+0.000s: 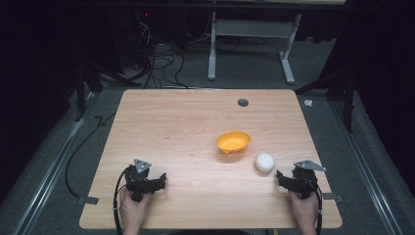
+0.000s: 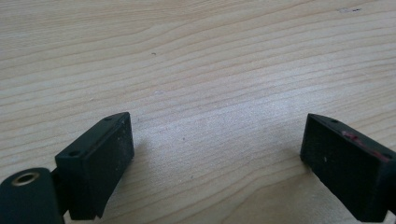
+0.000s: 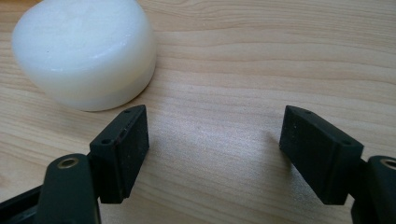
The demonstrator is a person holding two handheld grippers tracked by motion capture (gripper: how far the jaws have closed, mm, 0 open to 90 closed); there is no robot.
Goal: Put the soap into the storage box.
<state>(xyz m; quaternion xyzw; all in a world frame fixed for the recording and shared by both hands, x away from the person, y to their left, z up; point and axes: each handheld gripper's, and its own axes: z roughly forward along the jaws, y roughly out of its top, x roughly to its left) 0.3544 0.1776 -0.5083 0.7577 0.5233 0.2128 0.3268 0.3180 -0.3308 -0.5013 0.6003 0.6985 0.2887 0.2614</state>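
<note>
Just ahead of the right gripper (image 1: 288, 179), near the table's (image 1: 171, 127) right edge, sits a white puck-like object (image 3: 84, 51); it looks smooth, rounded and probably light, best pinched across its low sides. Both grippers gape wide and empty, the left gripper (image 2: 217, 154) over bare wood. An orange bowl (image 1: 233, 142) sits just beyond, its inside hard to read.

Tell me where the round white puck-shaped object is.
In the high view, the round white puck-shaped object lies on the wooden table, between the orange bowl and the right claw.
</note>
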